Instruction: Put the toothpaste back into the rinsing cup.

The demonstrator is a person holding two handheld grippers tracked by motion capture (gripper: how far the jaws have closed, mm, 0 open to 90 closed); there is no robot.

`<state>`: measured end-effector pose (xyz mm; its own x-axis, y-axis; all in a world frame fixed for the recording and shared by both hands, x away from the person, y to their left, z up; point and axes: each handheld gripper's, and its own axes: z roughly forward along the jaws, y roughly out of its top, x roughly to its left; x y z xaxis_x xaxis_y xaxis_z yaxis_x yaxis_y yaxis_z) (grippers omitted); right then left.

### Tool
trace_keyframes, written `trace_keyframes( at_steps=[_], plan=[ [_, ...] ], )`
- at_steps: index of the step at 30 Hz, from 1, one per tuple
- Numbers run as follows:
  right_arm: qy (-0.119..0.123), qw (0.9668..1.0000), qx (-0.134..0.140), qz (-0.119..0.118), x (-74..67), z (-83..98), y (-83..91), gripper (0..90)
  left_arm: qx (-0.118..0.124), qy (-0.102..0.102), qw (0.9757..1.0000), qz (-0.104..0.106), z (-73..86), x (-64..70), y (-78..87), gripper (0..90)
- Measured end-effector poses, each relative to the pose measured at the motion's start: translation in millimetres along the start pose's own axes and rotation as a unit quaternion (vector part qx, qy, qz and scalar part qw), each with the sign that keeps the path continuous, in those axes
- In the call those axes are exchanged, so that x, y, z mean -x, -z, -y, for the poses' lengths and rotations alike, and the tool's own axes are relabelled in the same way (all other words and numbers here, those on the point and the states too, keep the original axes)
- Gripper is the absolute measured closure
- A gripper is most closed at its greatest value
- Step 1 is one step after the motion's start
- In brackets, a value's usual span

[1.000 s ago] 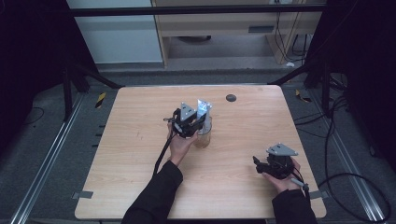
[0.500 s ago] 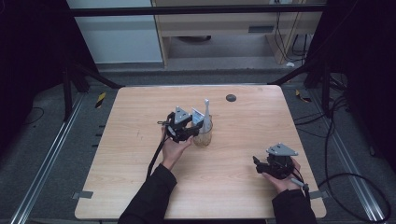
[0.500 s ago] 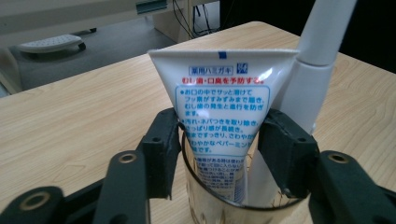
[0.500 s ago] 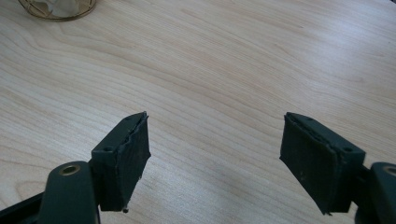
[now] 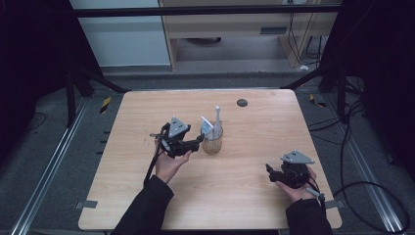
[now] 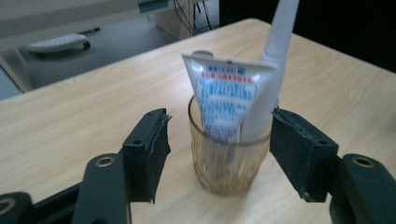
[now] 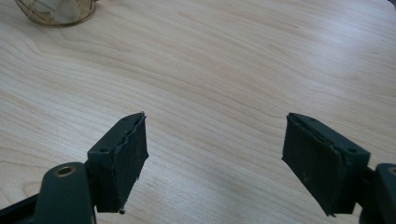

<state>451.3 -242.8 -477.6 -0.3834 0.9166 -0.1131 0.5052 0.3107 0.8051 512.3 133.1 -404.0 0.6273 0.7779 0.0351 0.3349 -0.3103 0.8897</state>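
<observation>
From the high view, a light wooden surface (image 5: 244, 196) carries a glass cup (image 5: 212, 143) near its middle, with a toothpaste tube (image 5: 206, 127) and a white toothbrush (image 5: 217, 119) standing in it and rising above the rim. The left claw (image 5: 198, 142), held in the person's left hand (image 5: 169, 164), sits just beside the cup on its left, jaws pointing toward it. The right claw (image 5: 270, 172) rests low near the front right part of the surface, well apart from the cup, held by the right hand (image 5: 293, 188). A small dark round spot (image 5: 242, 102) lies near the far edge of the surface.

In the left gripper view, the left claw (image 6: 219, 144) is spread wide, its two black jaws standing on either side of the cup (image 6: 229, 163). The right-hand jaw is close against the cup's side, though I cannot tell if it touches; the other jaw stands clear of the glass. The tube (image 6: 224, 100) leans with its printed flat end up, and the toothbrush (image 6: 275, 51) tilts beside it, touching it.

In the right gripper view, the right claw (image 7: 215, 158) is spread wide over bare wood, pinching nothing. The cup's base (image 7: 56, 11) shows at the top left corner, far from the jaws.
</observation>
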Motion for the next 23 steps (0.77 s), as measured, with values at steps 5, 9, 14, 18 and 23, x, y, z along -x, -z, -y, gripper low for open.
trace_keyframes(
  at_steps=[5, 9, 14, 18, 23],
  plan=[
    [-0.014, 0.9999, 0.004, 0.002, 2.9, -0.2, 4.0, 20.5, -0.025, -0.023, 0.9994, -0.005, 23.7, -0.3, 19.3, 32.2],
    [-0.019, 0.9998, 0.0, 0.002, 2.8, 0.7, 3.5, 19.4, -0.042, -0.018, 0.9989, -0.004, 45.7, -4.2, 28.1, 30.1],
    [-0.027, 0.9996, -0.01, 0.006, 3.3, 3.5, 3.5, 17.8, -0.072, -0.004, 0.9971, -0.023, 83.5, -18.0, 47.5, 28.6],
    [-0.031, 0.9993, -0.019, 0.008, 1.6, 7.3, 4.7, 17.0, -0.07, 0.016, 0.9969, -0.032, 97.0, -28.2, 57.5, 28.2],
    [-0.029, 0.9993, -0.023, 0.01, -0.6, 10.9, 6.9, 16.4, -0.071, 0.035, 0.9953, -0.055, 111.3, -41.0, 75.6, 27.9]
  ],
)
